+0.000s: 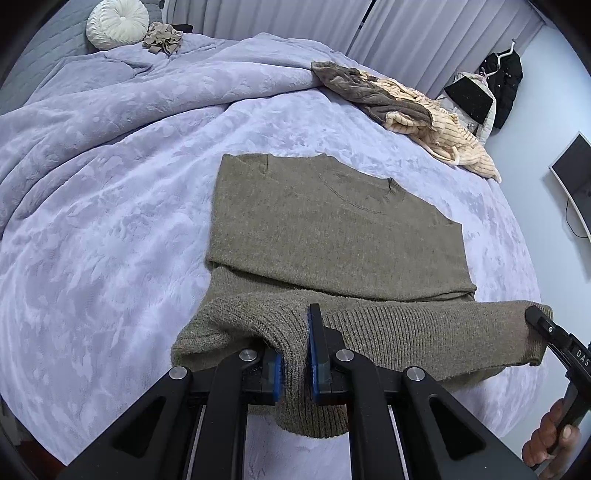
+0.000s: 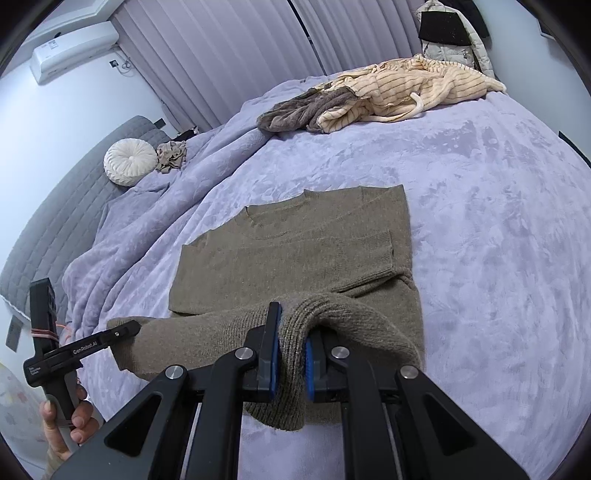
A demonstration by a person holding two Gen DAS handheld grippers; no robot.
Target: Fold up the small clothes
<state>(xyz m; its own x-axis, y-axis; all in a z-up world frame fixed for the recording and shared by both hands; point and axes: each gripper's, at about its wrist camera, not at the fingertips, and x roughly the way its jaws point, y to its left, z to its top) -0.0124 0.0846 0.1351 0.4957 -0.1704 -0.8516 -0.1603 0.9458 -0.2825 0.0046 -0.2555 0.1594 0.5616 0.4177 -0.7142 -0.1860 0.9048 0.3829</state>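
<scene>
Olive knit sweater lies mid-bed, sleeves already tucked in, its hem pinched by left gripper and right gripper, the bottom-to-collar fold remaining, other clothes unfolded.

The bed is viewed steeply downward from the left wrist, close over the ribbed hem of the olive sweater, toward the curtains. The same sweater is viewed from the right wrist, equally close, facing the curtains. Both views share the sweater, the clothes pile and the round cushion.
</scene>
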